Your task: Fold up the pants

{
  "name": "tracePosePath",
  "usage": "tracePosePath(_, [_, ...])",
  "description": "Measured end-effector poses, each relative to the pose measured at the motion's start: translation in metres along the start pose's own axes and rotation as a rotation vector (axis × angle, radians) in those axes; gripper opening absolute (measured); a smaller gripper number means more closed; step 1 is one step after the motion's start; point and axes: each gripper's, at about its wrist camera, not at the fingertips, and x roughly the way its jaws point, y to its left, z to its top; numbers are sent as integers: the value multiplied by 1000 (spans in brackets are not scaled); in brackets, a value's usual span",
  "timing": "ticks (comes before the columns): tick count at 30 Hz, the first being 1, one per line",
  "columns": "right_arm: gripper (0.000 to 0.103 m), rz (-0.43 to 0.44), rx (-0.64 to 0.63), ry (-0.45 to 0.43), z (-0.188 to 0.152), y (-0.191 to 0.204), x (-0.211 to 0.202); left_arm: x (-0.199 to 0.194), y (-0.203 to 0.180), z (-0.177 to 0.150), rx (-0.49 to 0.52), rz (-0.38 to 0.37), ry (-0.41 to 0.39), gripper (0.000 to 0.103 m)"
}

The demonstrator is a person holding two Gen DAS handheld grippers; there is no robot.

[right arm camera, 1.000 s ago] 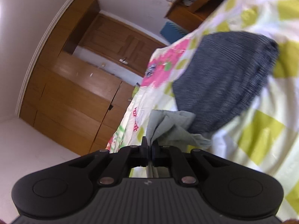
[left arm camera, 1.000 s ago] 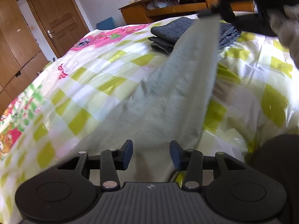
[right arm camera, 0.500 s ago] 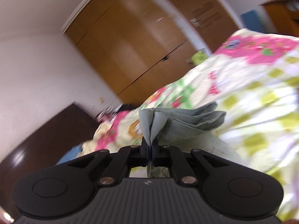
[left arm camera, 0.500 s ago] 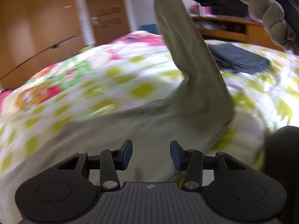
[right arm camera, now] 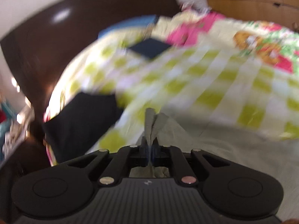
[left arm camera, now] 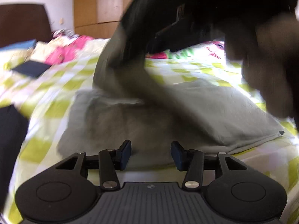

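A bed covered with a glossy quilt checked in lime green and white (left arm camera: 61, 85), with pink floral patches toward its far end, fills both views. Behind it stand a dark brown headboard (right arm camera: 56, 37) and warm wooden wardrobe panels (left arm camera: 97, 5). Both pictures are smeared with motion, so fine detail is lost.

On the quilt lie the soft, matte grey-green pants (left arm camera: 186, 112), the task's thing. Most of the cloth rests flat, running across the left wrist view just ahead of the left gripper (left arm camera: 151, 154), with a hemmed edge and corner showing at the right. One length of it rises from the flat part up toward the right gripper (right arm camera: 150, 145), which appears in the left view as a blurred black mass overhead.

That rise is the relation the next move likely turns on: the lifted end hangs above and beyond the flat part, so laying it down along the cloth's long run would make the fold. The right hand has it; the left is nearer the flat part.

The right gripper's jaws pinch a thin bunched ridge of the cloth and are just starting to part. The left gripper's jaws stand about half apart, widening slightly, with nothing between them.

A small flat dark navy square (right arm camera: 149, 48) lies farther up the bed.
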Motion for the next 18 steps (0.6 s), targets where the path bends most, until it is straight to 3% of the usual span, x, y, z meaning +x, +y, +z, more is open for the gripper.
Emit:
tracePosePath(2, [9, -4, -1, 55, -13, 3, 18, -4, 14, 0, -66, -27, -20, 61])
tracePosePath(5, [10, 2, 46, 73, -18, -5, 13, -4, 25, -1, -119, -28, -30, 62])
tracePosePath(8, [20, 12, 29, 80, -10, -9, -1, -5, 34, -1, -161, -44, -31, 62])
tracePosePath(11, [38, 69, -13, 103, -1, -12, -15, -5, 37, -2, -162, -49, -33, 63])
tracePosePath(13, [40, 93, -51, 103, 6, -13, -21, -8, 39, -3, -155, -44, -29, 63])
tracePosePath(18, [40, 8, -207, 122, 29, -31, -8, -12, 46, -3, -209, -71, -11, 63])
